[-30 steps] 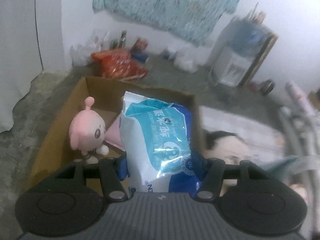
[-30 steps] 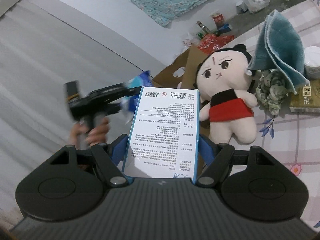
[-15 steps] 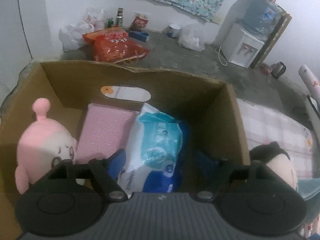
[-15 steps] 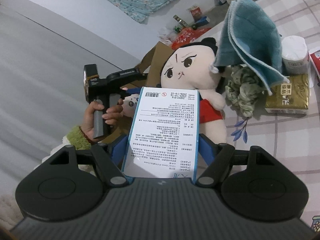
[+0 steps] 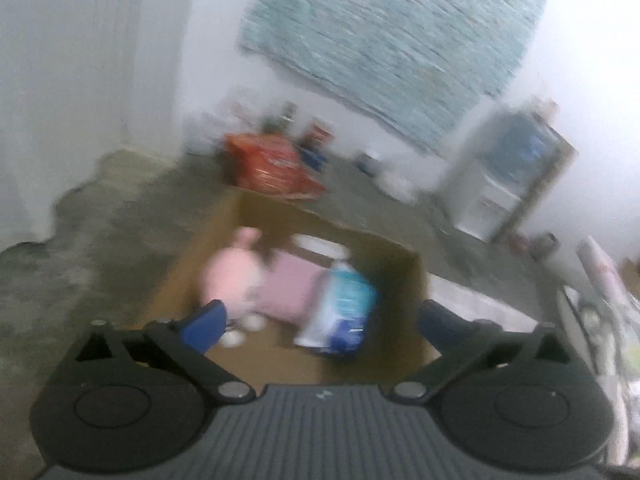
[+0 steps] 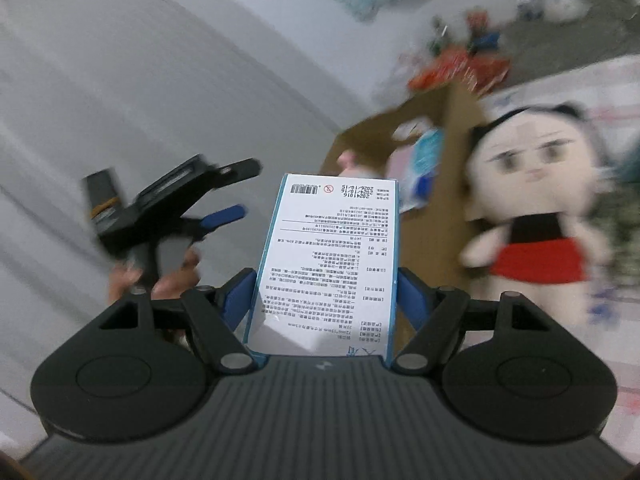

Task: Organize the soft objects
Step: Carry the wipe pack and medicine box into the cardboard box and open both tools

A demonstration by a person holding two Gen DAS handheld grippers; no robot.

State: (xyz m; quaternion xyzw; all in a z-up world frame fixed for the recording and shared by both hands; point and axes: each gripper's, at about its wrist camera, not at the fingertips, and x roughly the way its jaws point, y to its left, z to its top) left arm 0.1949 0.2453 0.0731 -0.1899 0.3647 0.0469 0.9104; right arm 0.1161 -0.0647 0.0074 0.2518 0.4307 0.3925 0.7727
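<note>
Left gripper (image 5: 320,320): jaws have just been opening and now stand wide, nothing between them; the blue-and-white plastic wipes pack (image 5: 340,312) lies ahead of the tips, down in the brown cardboard box (image 5: 404,264).
Right gripper (image 6: 322,300): clamped on a tall white carton with blue edges and printed text (image 6: 328,264), blue pads against its two long sides.
Carton axis: long axis runs straight out along the fingers, barcode end farthest from the gripper, aimed toward the box, which sits ahead and a little right.
Box contents: pink round plush toy (image 5: 236,276) and pink flat pad (image 5: 292,288) beside the wipes pack; free room looks small (judgement).
Risk 1: carton gripped low, so it could pivot between the pads on a fast swing.
Risk 2: the big-headed plush doll in a red skirt (image 6: 536,216) leans against the box wall, right of the carton; a wide approach may knock it.
Risk 3: both grippers near the same opening; they could collide.
</note>
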